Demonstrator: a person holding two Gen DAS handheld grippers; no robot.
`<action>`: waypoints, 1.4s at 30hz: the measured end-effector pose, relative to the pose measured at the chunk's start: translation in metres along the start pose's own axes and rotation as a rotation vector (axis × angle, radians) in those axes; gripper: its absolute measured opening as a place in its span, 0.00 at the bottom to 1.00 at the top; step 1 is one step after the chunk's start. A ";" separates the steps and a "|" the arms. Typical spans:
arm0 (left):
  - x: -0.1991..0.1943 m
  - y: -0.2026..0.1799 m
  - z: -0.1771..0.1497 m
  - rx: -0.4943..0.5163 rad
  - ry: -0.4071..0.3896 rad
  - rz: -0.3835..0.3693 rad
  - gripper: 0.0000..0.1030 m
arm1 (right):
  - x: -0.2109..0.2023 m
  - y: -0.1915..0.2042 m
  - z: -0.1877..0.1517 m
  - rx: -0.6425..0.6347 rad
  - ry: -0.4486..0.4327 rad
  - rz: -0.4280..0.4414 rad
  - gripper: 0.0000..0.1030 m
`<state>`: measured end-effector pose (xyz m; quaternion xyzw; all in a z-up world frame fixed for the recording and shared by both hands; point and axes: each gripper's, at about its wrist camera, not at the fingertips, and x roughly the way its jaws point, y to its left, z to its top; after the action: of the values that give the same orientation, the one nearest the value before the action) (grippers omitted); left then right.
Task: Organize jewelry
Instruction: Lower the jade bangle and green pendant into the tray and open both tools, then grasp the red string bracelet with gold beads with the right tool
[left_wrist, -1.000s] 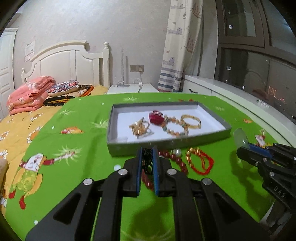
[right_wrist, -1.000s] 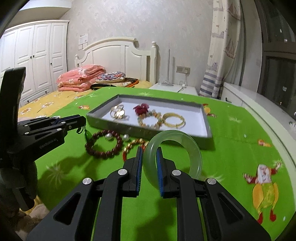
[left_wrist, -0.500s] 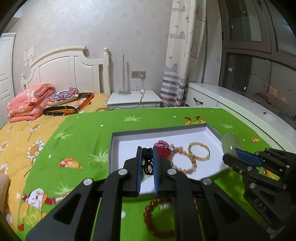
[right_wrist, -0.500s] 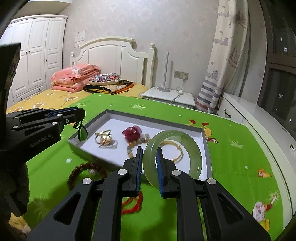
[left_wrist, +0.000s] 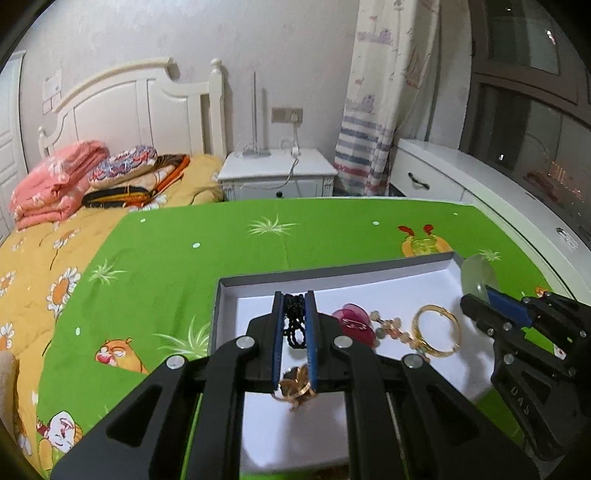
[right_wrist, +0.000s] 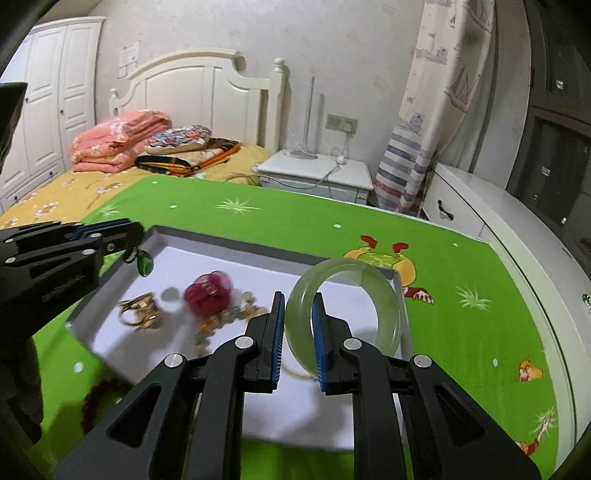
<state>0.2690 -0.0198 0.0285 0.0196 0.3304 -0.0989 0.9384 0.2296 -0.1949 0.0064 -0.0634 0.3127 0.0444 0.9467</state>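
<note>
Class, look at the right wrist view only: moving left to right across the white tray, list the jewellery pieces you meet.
Dark green teardrop pendant hanging from the left hand-held gripper → gold rings → dark red flower-shaped ornament → pale green jade bangle clamped in the right hand-held gripper.

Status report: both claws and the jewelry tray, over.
Left claw shut on black bead necklace. Right claw shut on jade bangle. Both above tray. Nothing blocking.

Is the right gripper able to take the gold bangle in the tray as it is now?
Probably not yet. The right gripper is shut on the green jade bangle, so its fingers are occupied. The gold bangle lies uncovered in the tray.
</note>
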 end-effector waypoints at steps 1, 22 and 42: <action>0.004 0.001 0.001 -0.001 0.006 0.006 0.10 | 0.006 -0.001 0.003 0.003 0.008 -0.010 0.15; 0.004 -0.002 -0.016 0.015 -0.030 0.114 0.86 | 0.009 -0.016 0.004 0.053 0.021 0.005 0.18; -0.100 0.020 -0.124 0.001 -0.055 0.106 0.95 | -0.065 0.017 -0.093 -0.005 0.077 0.112 0.18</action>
<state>0.1207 0.0292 -0.0066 0.0350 0.3031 -0.0496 0.9510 0.1209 -0.1943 -0.0301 -0.0499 0.3519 0.0959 0.9298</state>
